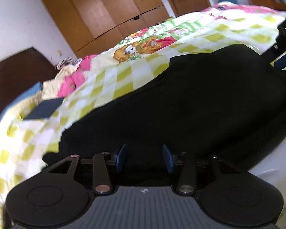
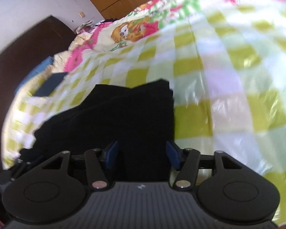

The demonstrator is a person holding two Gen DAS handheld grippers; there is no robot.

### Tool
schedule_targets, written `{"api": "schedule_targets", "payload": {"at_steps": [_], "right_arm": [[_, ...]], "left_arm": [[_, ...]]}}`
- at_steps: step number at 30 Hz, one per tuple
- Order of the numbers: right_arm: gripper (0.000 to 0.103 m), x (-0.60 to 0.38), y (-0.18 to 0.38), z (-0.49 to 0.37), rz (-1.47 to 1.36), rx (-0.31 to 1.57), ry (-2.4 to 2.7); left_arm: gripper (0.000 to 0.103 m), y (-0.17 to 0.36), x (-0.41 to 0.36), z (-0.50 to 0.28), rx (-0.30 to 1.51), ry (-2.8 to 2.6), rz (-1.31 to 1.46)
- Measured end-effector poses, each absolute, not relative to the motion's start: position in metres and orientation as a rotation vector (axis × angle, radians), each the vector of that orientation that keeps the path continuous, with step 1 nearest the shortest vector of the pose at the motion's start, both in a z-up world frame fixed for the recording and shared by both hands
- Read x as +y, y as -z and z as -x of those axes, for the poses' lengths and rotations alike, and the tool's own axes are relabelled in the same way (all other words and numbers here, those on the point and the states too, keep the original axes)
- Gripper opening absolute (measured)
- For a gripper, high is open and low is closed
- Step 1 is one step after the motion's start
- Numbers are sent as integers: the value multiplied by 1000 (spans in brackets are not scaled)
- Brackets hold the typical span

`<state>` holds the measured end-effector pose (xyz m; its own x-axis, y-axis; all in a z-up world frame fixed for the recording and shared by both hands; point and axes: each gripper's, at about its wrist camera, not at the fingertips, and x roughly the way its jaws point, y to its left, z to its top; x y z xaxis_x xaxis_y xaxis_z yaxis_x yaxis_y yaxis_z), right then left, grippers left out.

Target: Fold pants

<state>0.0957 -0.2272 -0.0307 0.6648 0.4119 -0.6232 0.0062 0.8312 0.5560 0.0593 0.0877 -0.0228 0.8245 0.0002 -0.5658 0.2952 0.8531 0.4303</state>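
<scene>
On the bed's green-and-white checked quilt (image 1: 108,80) lie black fabric pants (image 1: 190,99); left gripper (image 1: 145,157) and right gripper (image 2: 142,153) jaws stand partly open above them, gripping nothing.

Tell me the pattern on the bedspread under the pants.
The bedspread has a yellow-green and white check with cartoon prints; it shows best in the right wrist view.

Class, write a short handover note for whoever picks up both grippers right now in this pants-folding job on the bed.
Left gripper: jaws apart over the black pants, no cloth pinched between the pads.
Right gripper: jaws apart, nothing gripped, over the pants' end.
Pants lie on the checked bedspread, stretched long across the bed; blur and dark cloth hide how many folds are in.
Left to do: regrip an end, fold across, smooth flat.
</scene>
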Motion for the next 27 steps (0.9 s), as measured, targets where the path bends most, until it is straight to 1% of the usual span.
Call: {"api": "schedule_targets", "payload": {"at_steps": [3, 6, 10, 12, 14, 17, 21, 23, 24, 25, 26, 27], "right_arm": [[64, -250, 36, -95, -670, 809, -310], [65, -268, 41, -94, -719, 827, -320], [65, -274, 62, -101, -885, 857, -434], [66, -268, 60, -109, -904, 855, -473], [66, -270, 53, -112, -956, 815, -549], [66, -273, 52, -121, -972, 780, -623], [67, -253, 80, -153, -1001, 887, -597], [70, -241, 76, -158, -958, 889, -624], [68, -237, 71, -158, -941, 889, -625], [64, -239, 68, -156, -961, 891, -621], [47, -243, 66, -153, -989, 888, -625], [28, -249, 62, -148, -1022, 881, -627]], "left_arm": [[56, 7, 87, -64, 588, 163, -482], [57, -1, 79, -68, 571, 163, -485], [57, 8, 64, -79, 587, 180, -516], [57, 15, 59, -83, 601, 183, -531], [57, 16, 57, -84, 602, 178, -543], [57, 15, 59, -86, 606, 181, -537], [57, 18, 57, -92, 600, 179, -554], [57, 16, 57, -94, 597, 174, -567], [57, 16, 57, -94, 597, 170, -572], [57, 17, 58, -95, 602, 168, -577], [58, 17, 59, -95, 605, 168, -583], [58, 17, 59, -95, 605, 169, -590]]}}
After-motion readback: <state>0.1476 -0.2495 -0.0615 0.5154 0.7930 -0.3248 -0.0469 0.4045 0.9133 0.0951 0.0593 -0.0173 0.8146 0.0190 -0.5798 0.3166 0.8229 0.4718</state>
